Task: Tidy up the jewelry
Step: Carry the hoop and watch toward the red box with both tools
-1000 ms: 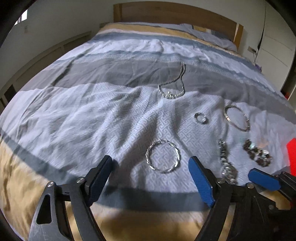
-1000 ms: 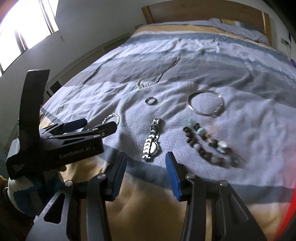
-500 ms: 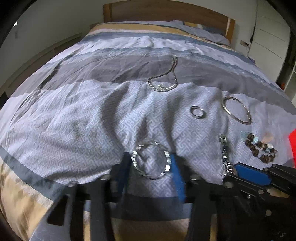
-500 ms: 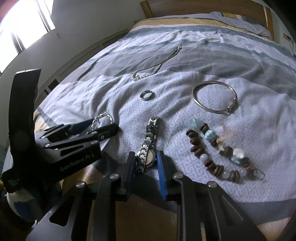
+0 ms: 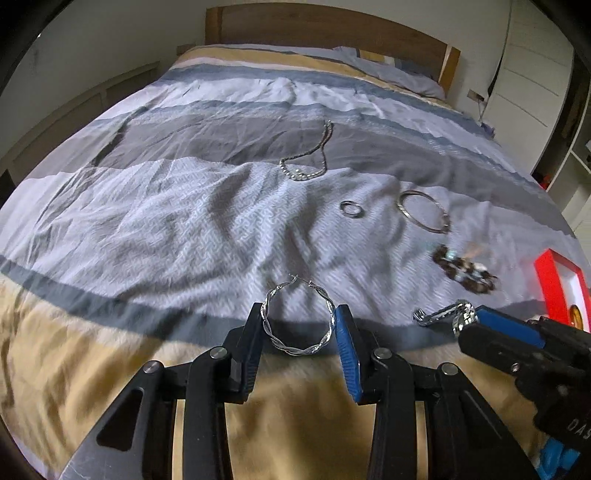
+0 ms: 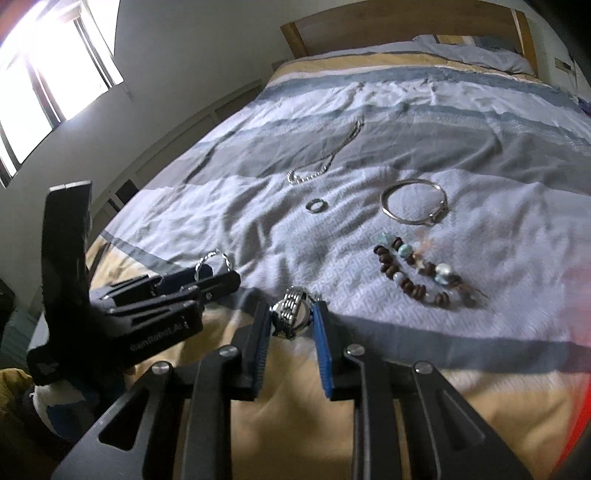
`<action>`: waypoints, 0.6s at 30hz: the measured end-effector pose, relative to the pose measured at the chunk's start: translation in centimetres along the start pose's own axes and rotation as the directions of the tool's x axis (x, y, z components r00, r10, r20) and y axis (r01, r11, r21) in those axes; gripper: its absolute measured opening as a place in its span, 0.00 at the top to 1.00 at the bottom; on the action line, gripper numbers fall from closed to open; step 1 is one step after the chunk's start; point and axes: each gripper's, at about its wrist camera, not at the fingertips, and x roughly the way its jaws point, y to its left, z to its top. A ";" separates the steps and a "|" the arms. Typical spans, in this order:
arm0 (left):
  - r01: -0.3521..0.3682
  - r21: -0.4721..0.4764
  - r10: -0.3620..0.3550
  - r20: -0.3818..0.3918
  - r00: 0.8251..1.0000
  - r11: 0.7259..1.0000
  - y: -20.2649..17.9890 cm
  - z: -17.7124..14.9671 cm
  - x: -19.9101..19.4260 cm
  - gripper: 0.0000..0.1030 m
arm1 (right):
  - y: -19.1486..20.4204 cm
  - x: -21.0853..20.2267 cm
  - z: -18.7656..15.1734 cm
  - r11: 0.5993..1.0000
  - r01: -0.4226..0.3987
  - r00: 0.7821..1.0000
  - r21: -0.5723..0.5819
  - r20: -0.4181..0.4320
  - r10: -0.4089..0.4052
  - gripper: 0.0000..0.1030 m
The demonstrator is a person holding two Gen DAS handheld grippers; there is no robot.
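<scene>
My left gripper (image 5: 298,321) is shut on a twisted silver hoop (image 5: 297,322), held by its two sides just above the striped bedcover (image 5: 166,221). My right gripper (image 6: 291,317) is shut on a silver watch (image 6: 291,314), also lifted off the cover; the watch (image 5: 443,315) shows at the right of the left wrist view. On the cover farther back lie a silver chain necklace (image 5: 310,162), a small ring (image 5: 351,209), a thin bangle (image 5: 424,211) and a brown bead bracelet (image 5: 463,268).
A red box (image 5: 561,288) with a white inside stands at the right edge of the bed. A wooden headboard (image 5: 332,29) and pillows close the far end. A window (image 6: 48,74) lights the left wall. The yellow band of the cover lies under both grippers.
Both grippers went from open to shut, the left on the hoop and the right on the watch. Both pieces have since been lifted a little off the cover.
</scene>
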 end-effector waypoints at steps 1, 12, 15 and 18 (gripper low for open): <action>0.001 0.002 -0.001 0.002 1.000 1.000 -0.2 -0.1 -0.5 0.64 | 0.1 -0.7 -0.1 1.000 0.000 1.000 0.000 0.004 0.000 0.79; 0.082 0.058 -0.084 0.045 0.995 0.995 -6.2 -1.1 -6.5 0.64 | 0.1 -10.1 -1.9 0.998 0.068 0.993 0.018 0.095 -0.069 0.79; 0.126 0.099 -0.131 0.048 0.990 0.987 -9.6 -1.3 -7.5 0.64 | -1.4 -13.0 -2.7 0.994 0.103 0.986 0.047 0.125 -0.108 0.79; 0.176 0.139 -0.183 0.039 0.982 0.975 -13.2 -1.5 -8.0 0.64 | -3.5 -15.9 -3.6 0.985 0.152 0.975 0.082 0.150 -0.163 0.79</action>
